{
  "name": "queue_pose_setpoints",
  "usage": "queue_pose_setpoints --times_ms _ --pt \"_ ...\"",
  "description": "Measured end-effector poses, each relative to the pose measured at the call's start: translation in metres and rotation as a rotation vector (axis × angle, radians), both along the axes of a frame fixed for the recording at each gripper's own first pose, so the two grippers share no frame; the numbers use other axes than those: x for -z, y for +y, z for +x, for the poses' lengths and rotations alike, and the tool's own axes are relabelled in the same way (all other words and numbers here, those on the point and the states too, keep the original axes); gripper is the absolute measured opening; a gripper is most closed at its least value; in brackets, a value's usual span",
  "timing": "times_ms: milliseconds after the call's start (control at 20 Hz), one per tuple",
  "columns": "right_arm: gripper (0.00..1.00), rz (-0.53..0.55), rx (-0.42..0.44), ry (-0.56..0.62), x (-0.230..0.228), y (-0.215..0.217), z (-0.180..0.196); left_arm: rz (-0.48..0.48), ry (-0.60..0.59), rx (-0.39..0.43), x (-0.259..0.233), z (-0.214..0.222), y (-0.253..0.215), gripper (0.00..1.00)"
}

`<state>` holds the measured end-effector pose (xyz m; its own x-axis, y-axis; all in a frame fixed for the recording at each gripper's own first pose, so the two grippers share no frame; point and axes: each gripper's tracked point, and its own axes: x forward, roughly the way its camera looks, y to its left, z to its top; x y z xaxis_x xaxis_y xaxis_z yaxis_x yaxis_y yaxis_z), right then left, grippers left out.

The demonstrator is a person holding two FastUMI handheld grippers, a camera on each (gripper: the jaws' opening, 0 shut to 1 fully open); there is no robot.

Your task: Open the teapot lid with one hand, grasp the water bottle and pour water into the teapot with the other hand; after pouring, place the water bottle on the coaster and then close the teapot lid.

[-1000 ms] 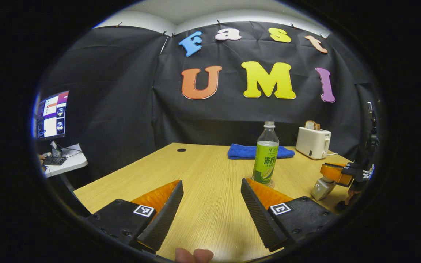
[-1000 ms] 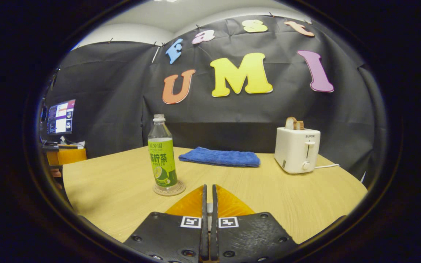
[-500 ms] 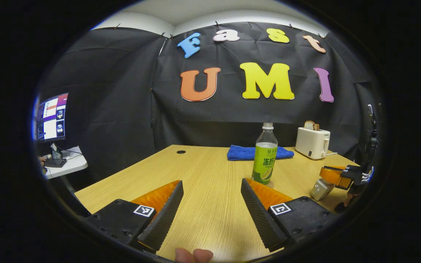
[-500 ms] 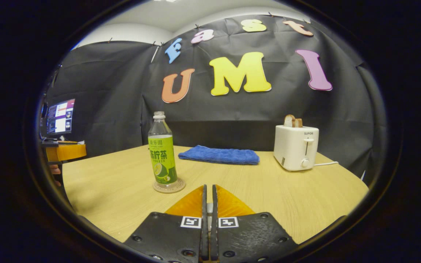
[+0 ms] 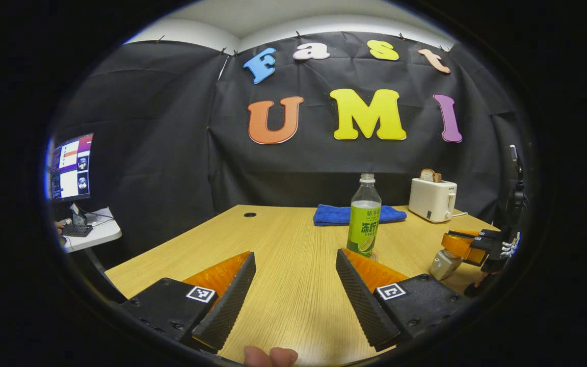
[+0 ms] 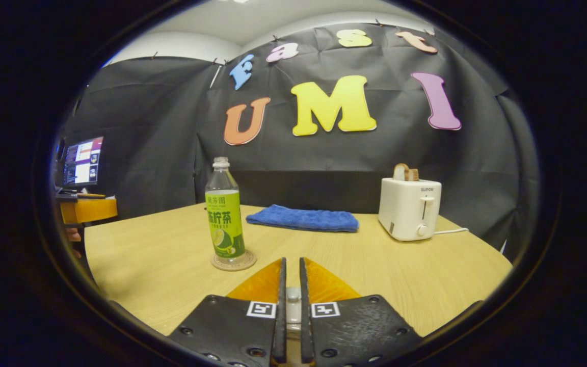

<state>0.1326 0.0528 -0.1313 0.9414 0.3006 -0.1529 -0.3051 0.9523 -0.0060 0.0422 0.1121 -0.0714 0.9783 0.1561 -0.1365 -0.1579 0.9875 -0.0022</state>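
Between the left gripper's wide-open fingers: bare table, nothing held.

Water bottle sits on its coaster just past the right-hand finger, so pouring looks finished. Right gripper has cracked open a sliver since a second ago, holding nothing. No teapot visible; closing the lid should be next.

Matt wood-grain table, clear plastic bottle

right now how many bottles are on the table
1. The bottle stands upright on a coaster, left of the blue towel and the toaster. Nothing hints at more.
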Motion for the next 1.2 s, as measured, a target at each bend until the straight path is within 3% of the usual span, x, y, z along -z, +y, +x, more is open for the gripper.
queue_pose_setpoints --times_ms 200,400,800,1200 --pt "0.39 0.035 0.04 -0.04 -0.025 -0.009 -0.007 -0.004 -0.023 0.02 -0.013 -0.004 -0.013 0.99" --pt "0.96 0.046 0.117 -0.06 -0.054 -0.03 -0.022 0.004 -0.042 0.05 -0.027 -0.009 -0.032 0.99" --pt "0.96 0.055 0.207 -0.199 -0.121 -0.065 -0.099 -0.007 -0.11 0.143 -0.054 -0.03 -0.1 0.99" --pt "0.96 0.038 0.242 -0.235 -0.124 -0.065 -0.151 0.004 -0.152 0.156 -0.067 -0.051 -0.13 0.98"
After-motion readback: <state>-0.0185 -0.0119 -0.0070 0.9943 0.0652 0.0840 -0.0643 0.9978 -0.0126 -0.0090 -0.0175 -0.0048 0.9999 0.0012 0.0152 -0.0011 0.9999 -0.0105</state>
